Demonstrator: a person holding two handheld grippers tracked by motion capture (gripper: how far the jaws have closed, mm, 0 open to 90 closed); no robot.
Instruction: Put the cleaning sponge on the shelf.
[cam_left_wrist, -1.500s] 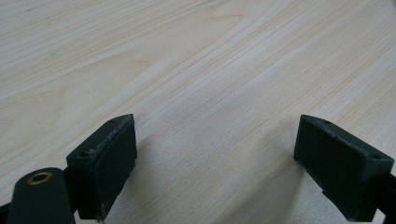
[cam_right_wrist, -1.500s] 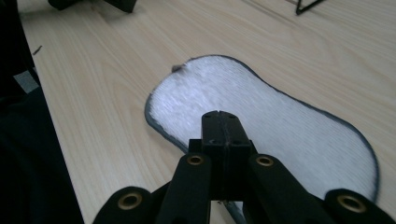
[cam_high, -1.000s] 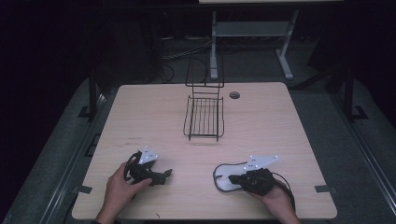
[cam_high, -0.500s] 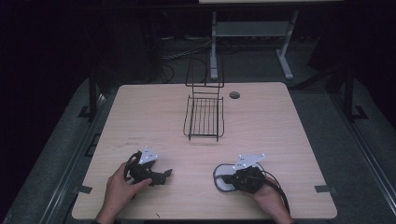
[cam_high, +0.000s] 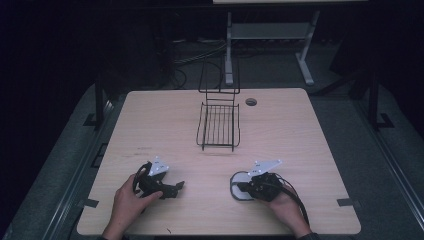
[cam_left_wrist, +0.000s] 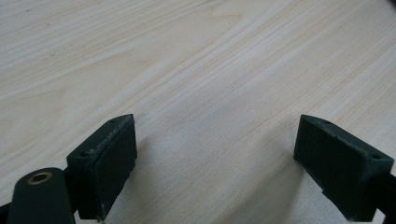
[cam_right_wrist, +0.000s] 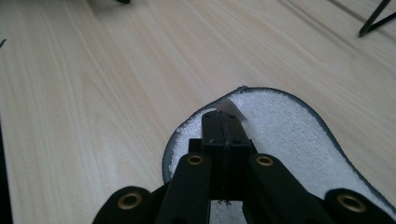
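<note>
A white terry cloth (cam_high: 238, 178) with a grey edge lies flat on the wooden table near its front, right of centre. My right gripper (cam_high: 241, 186) lies low over the cloth (cam_right_wrist: 289, 130), held by a hand. Its jaws are pressed together in the right gripper view (cam_right_wrist: 225, 119), and a small white tag (cam_right_wrist: 232, 108) of the cloth sticks out at their tips. My left gripper (cam_high: 178, 188) rests on the table at the front left and points right. In the left gripper view its jaws stand wide apart (cam_left_wrist: 215, 163) over bare wood, holding nothing.
A black wire basket (cam_high: 218, 127) with a tall wire back stands at the middle of the table (cam_high: 150, 125), beyond both grippers. A round cable hole (cam_high: 251, 102) sits at the far edge. Dark floor, cables and a table frame lie behind.
My right gripper has slid left, from beside the white cloth to over it. The left gripper and hand have stayed in place.
</note>
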